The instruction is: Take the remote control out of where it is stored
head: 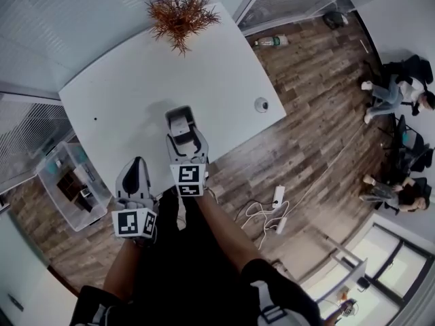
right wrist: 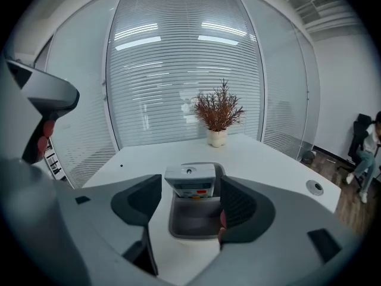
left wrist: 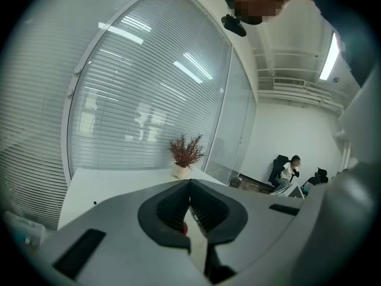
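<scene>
Standing by the white table (head: 122, 94), I'd start at the person's left, where the left gripper (head: 138, 163) hangs off the table's near edge, its jaws pressed together with nothing between them. It is well apart from the job and steadies nothing. Just to its right, the right gripper (right wrist: 190, 190) is held low over the tabletop with its jaws spread wide, one pad on either side of the grey holder (right wrist: 193, 222). The remote control (right wrist: 190, 180) is stored there, upright in the holder's far end, with its top and a red button showing above the rim. Neither pad touches it yet. To my eye the trouble lies in that open stance: the jaws straddle the holder as much as the remote, so a squeeze at this height could catch the holder's walls. The whole thing might then lift, or skid toward the edge, which is not far off. With the other tool idle, nothing pins the holder down, and a snug fit could bring it up with the remote. A grip too near the smooth top might also let the remote slip and drop back. Further right, the cable port (right wrist: 314, 187) set into the table and the potted plant (right wrist: 218, 109) sit clear of any pull.
</scene>
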Demonstrator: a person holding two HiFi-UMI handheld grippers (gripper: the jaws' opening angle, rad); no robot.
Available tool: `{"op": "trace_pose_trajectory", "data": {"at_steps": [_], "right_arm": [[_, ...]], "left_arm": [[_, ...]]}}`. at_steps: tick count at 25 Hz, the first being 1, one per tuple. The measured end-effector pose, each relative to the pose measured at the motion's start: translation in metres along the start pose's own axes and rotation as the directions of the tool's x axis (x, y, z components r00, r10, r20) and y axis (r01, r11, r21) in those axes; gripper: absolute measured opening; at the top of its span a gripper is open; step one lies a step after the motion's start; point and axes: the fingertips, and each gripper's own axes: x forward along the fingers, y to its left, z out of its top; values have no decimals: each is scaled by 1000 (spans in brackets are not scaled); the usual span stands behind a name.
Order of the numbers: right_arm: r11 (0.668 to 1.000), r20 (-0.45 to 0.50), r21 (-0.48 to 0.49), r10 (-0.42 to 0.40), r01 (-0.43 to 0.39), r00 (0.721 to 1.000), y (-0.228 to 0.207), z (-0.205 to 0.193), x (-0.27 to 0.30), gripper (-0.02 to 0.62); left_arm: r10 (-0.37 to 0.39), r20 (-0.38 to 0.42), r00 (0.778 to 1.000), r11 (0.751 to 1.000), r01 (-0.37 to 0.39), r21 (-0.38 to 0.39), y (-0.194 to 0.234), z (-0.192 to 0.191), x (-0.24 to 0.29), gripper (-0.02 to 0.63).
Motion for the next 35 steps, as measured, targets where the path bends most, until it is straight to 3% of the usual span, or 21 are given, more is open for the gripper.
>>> {"op": "trace_pose_trajectory", "data": {"at_steps": [20,35], "right_arm": [[1000,-1,-8,-11,11,1000,-7,6,8,270],[999,78,-36,-30,33,997,-3,42,-32,270]], "left_arm": [[12,4,1000,1000,-12,-15,3,-1,4,7],[-12,59,998,1000,10,24,0,20,-22,7]]}}
